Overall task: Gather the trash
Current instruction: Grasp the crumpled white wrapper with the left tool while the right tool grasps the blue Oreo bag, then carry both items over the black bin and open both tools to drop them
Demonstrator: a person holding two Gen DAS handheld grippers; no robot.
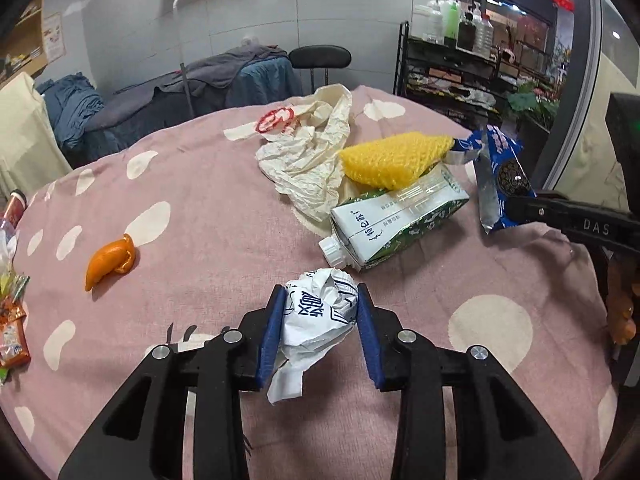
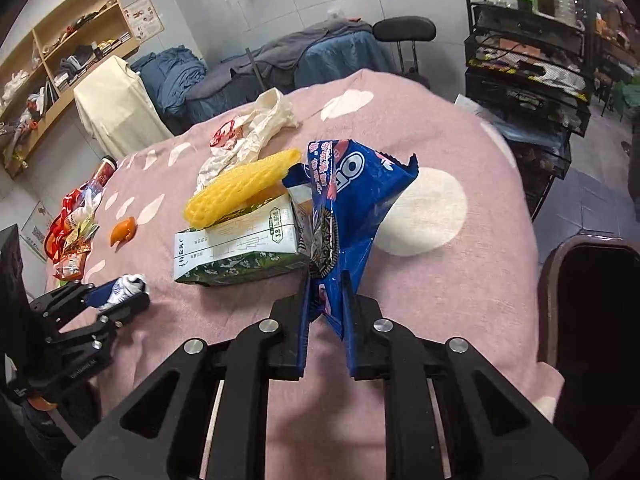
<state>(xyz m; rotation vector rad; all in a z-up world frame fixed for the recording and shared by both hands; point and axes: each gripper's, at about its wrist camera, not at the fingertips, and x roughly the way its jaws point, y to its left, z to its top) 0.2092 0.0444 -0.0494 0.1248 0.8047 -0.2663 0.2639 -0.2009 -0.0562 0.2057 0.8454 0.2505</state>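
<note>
Since each piece must leave the pink cloth (image 2: 460, 152), the left gripper (image 1: 320, 312) pinches a crumpled white wrapper (image 1: 320, 316) just before the milk carton (image 1: 400, 220); the right gripper (image 2: 326, 304) clamps a blue cookie packet (image 2: 348, 208) beside that carton, lifted for carrying off.

Milk carton (image 1: 396, 220), yellow foam net (image 1: 394, 158) and crumpled plastic bag (image 1: 308, 152) crowd mid-bench; open pink cloth (image 1: 200, 200) lies left, only orange peel (image 1: 112, 262) there.

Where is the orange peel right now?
In the left wrist view, the orange peel lies alone on the pink cloth, far left of the milk carton.
</note>
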